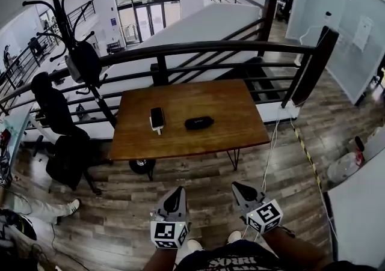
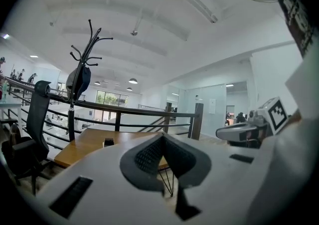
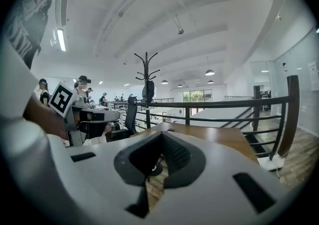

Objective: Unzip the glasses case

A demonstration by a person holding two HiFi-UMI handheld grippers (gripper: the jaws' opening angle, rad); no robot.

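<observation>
The black glasses case (image 1: 199, 122) lies mid-tabletop (image 1: 234, 134), with a flat black device (image 1: 157, 118) near its left. A railing (image 1: 210, 45) runs behind the tabletop. The left claw (image 1: 179, 190) and right claw (image 1: 236, 185) are clenched on nothing, well short of the tabletop's near edge.

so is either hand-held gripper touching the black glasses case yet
No, the black oval glasses case lies on the brown wooden table, with the left hand-held gripper and right hand-held gripper well short of it.

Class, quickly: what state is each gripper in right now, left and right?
Left gripper: closed, jaw tips together, holding nothing.
Right gripper: closed, jaw tips together, holding nothing.
</observation>
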